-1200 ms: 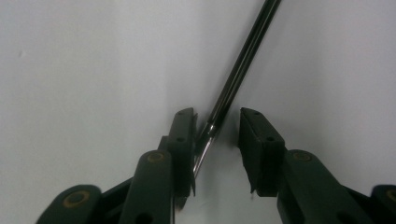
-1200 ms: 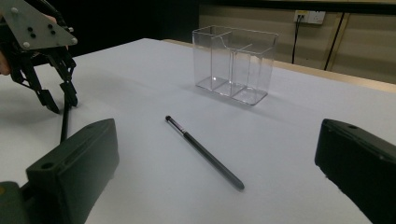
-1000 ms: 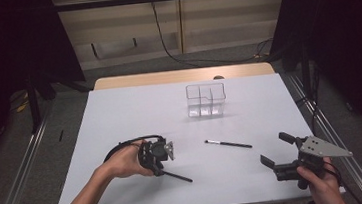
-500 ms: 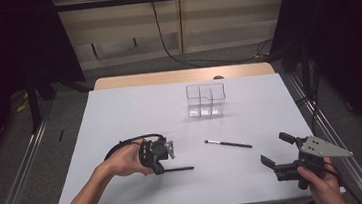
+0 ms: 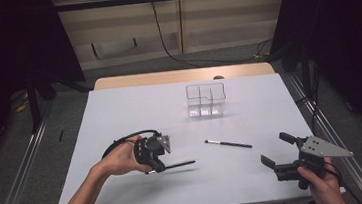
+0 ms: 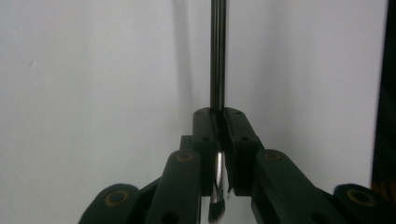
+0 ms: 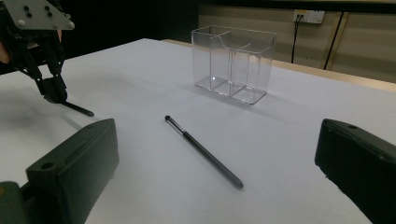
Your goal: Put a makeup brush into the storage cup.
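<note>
Left claw (image 5: 151, 169) clamps a thin brush (image 5: 177, 165) (held level above the table (image 5: 120, 113)); right claw (image 5: 279, 152) gapes wide.

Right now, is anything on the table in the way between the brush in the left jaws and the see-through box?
Nothing visible is. The left gripper is shut on a thin brush. Between it and the clear box lies bare white table. The other brush lies off to the right, out of that path.
</note>
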Demonstrator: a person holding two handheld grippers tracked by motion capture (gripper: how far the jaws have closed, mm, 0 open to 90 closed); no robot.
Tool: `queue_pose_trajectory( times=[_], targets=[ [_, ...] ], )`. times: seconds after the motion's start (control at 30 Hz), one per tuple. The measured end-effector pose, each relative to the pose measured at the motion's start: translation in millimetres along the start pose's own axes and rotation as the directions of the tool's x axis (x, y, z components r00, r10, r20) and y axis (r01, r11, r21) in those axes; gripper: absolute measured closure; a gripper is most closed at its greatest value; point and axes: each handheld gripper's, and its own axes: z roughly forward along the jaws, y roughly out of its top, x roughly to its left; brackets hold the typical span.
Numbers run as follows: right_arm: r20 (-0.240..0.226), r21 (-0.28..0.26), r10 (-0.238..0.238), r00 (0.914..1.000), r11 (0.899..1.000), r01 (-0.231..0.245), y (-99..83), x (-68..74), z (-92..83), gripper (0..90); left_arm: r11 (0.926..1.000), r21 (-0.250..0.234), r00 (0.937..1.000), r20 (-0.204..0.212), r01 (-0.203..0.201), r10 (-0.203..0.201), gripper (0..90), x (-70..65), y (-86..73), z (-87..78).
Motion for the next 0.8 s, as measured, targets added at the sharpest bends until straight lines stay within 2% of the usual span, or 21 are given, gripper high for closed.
queue_pose_trajectory(
  times=[0.2,0.33,0.4,0.6,0.7,0.8],
  targets=[
    [-0.001,0.002,-0.005,1.0,1.0,0.005,0.1,0.2,0.5,0.0,0.9967,-0.07,0.999,0.015,0.042,-0.041,84.1,0.1,-5.2,-11.4],
    [0.0,0.001,-0.007,1.0,1.0,0.007,-0.1,-0.3,0.4,0.0,0.9906,-0.119,0.9977,0.017,0.067,-0.066,84.1,1.0,-7.3,-17.0],
    [0.001,0.001,-0.007,1.0,1.0,0.007,0.0,-0.2,0.5,0.0,0.9823,-0.166,0.9963,0.019,0.086,-0.084,84.1,1.6,-8.8,-19.6],
    [0.0,0.0,-0.004,1.0,1.0,0.004,-0.1,-0.3,0.4,0.0,0.9669,-0.237,0.9954,0.008,0.094,-0.095,84.1,0.8,-12.8,-25.0],
    [0.001,0.002,-0.006,1.0,1.0,0.006,-0.1,-0.2,0.3,0.0,0.9529,-0.287,0.9947,0.001,0.099,-0.103,84.1,-0.3,-15.1,-28.3],
    [0.001,0.002,-0.006,1.0,1.0,0.006,-0.1,0.1,0.6,0.0,0.936,-0.329,0.9911,-0.003,0.124,-0.133,84.0,0.3,-18.0,-31.3]
  ],
)
